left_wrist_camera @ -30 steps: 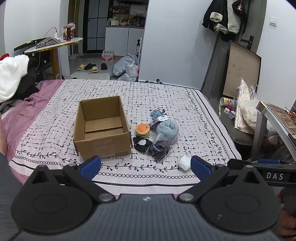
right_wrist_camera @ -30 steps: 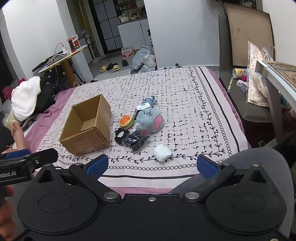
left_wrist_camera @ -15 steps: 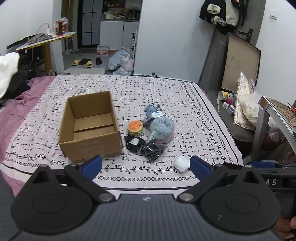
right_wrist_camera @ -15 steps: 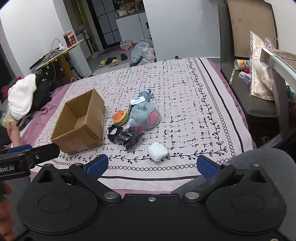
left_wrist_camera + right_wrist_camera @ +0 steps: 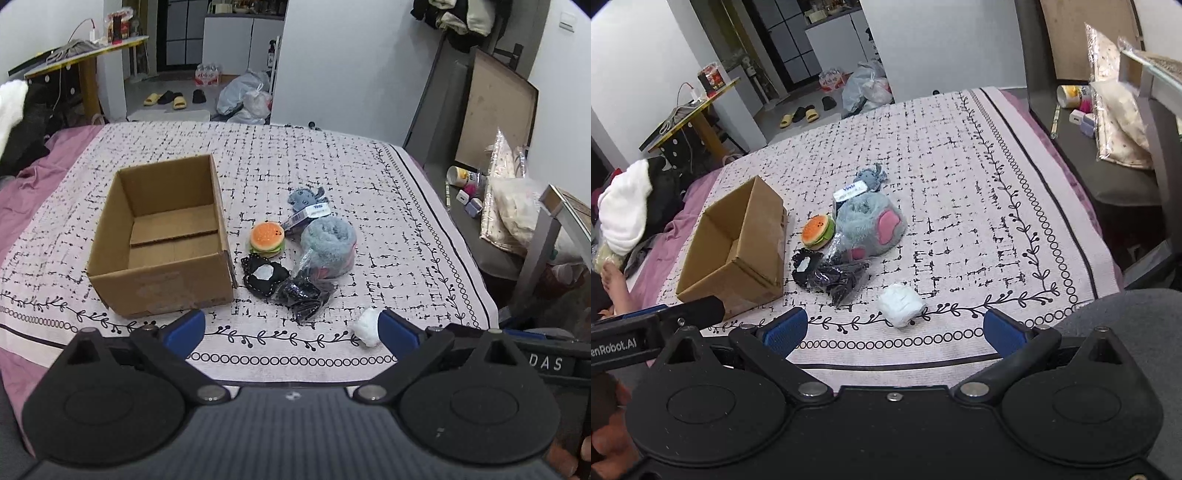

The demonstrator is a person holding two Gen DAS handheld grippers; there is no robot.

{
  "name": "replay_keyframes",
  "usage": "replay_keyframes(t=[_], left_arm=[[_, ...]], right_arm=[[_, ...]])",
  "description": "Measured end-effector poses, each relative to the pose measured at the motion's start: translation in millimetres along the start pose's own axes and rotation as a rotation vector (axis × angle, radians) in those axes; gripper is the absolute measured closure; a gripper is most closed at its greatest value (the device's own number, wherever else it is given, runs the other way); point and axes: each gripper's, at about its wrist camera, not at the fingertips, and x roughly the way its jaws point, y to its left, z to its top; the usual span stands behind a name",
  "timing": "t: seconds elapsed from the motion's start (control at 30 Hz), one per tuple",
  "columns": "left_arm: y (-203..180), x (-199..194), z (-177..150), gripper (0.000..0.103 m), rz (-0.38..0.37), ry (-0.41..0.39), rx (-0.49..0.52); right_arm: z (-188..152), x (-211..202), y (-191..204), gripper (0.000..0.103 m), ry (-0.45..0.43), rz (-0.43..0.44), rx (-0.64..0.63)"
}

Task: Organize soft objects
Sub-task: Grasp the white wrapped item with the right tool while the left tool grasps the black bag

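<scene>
Left wrist view: the left tongs (image 5: 291,328) gape wide, holding nothing, near the bed's edge; the open brown cardboard box (image 5: 162,236) sits empty, the plush orange hamburger (image 5: 266,239) and grey fluffy toy (image 5: 328,242) just right of it; nothing seems packed yet.

Right wrist view: the right tongs (image 5: 893,328) stand apart above the crumpled white soft ball (image 5: 900,300), nearest; the next move is probably lowering to pinch it.

On the bed (image 5: 369,177) the box (image 5: 162,236) sits left of the pile. Burger (image 5: 266,238) is just right of it, plush (image 5: 328,240) further right, pouch (image 5: 264,275) and bag (image 5: 306,293) in front, white wad (image 5: 365,326) nearest, off right.
</scene>
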Motion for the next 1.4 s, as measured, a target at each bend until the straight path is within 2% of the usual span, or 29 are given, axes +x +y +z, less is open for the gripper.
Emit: replay_keyframes(t=[0.3,0.43,0.63,0.8,1.17,1.4], left_arm=[[8,28,9,0.004,0.010,0.039,-0.009],[12,39,15,0.007,0.013,0.045,-0.006],[10,64,24,0.010,-0.012,0.070,0.009],[4,85,28,0.018,-0.038,0.095,0.023],[-5,126,31,0.030,-0.094,0.139,0.114],[-16,151,32,0.030,-0.112,0.155,0.183]], right_arm=[[5,27,-8,0.006,0.043,-0.004,0.030],[6,41,-12,0.013,0.077,0.014,0.054],[8,63,-13,0.019,0.115,0.024,0.072],[8,82,-19,0.026,0.156,0.035,0.113],[8,121,-26,0.029,0.211,0.047,0.153],[5,142,-25,0.029,0.236,0.020,0.136]])
